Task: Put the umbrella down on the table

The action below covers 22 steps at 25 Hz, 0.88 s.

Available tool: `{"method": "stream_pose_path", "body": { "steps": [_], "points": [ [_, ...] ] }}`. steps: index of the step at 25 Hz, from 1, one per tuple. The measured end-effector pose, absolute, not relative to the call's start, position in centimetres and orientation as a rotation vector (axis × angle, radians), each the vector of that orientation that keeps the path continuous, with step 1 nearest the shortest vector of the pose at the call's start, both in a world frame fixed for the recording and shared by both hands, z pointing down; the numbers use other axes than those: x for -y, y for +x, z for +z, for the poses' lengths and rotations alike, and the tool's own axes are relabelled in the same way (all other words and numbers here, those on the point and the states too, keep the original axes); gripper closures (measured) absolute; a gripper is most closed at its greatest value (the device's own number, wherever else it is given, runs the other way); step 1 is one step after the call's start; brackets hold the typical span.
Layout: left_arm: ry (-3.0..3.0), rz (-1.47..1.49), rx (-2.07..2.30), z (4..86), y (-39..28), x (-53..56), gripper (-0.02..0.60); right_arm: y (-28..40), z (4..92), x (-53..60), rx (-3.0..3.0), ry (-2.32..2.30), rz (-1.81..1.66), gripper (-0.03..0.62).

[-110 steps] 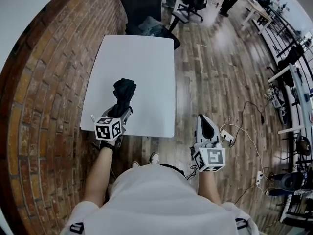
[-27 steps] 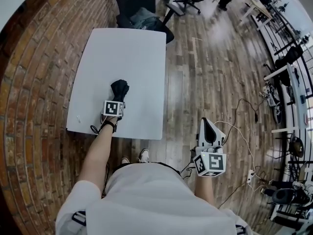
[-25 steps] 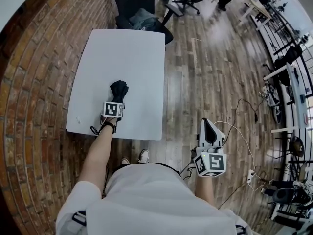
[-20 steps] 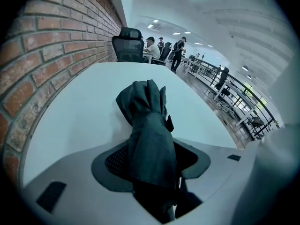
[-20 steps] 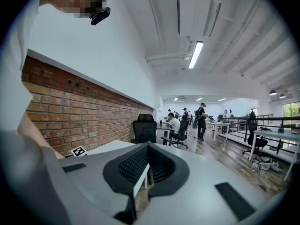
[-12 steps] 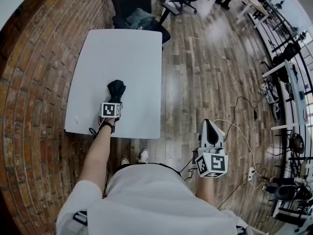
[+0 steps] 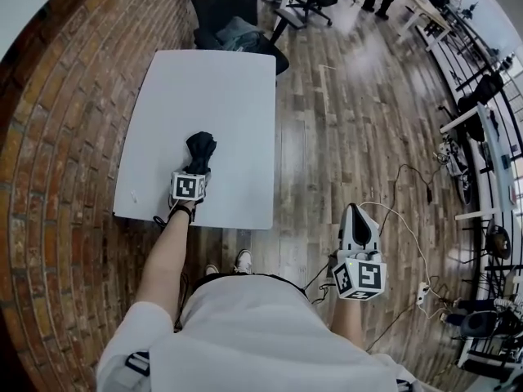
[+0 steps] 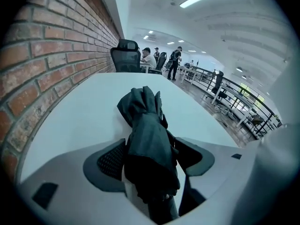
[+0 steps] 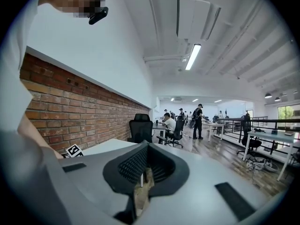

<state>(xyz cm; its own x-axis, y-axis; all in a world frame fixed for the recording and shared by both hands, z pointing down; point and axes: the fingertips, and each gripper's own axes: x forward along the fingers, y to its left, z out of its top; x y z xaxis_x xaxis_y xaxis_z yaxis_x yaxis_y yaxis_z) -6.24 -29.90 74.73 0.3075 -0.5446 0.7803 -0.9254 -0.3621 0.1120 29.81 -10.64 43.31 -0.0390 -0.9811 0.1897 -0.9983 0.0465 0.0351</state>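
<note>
The folded black umbrella (image 7: 200, 148) lies on the white table (image 7: 221, 88), near its front edge. My left gripper (image 7: 199, 170) points down at it from the near side. In the left gripper view the umbrella (image 8: 147, 135) sits between the jaws of the left gripper (image 8: 150, 143). Those jaws have just been opening and now stand wide, with a gap showing at the right pad. My right gripper (image 7: 356, 212) hangs over the wood floor to the right of the table, its jaws together and empty; in its own view the right gripper (image 9: 142, 145) points level towards the far desks.
A black office chair (image 7: 231, 2) with a grey garment stands at the table's far end. A brick wall (image 7: 65, 96) runs along the left. Cables and a power strip (image 7: 422, 291) lie on the floor at right. People stand at desks far off.
Since the earliest frame the umbrella and left gripper have gone further in over the table and lower. Over the last second the left gripper stays at the umbrella; the right gripper drifts slightly right.
</note>
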Motion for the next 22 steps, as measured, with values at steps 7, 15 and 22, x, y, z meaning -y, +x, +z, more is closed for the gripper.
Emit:
{"method": "stream_pose_path", "body": {
  "steps": [7, 15, 22],
  "points": [
    [2.080, 0.766, 1.310, 71.1, -6.8, 28.3, 0.253, 26.8, 43.0, 10.6, 2.225, 2.018, 0.143, 0.575],
    [2.126, 0.637, 1.391, 66.0, -10.7, 25.5, 0.274, 20.9, 42.9, 11.5, 2.338, 1.897, 0.153, 0.574],
    [2.166, 0.533, 1.551, 61.8, -14.8, 23.9, 0.499, 16.2, 42.2, 11.9, 2.404, 1.806, 0.137, 0.574]
  ]
}}
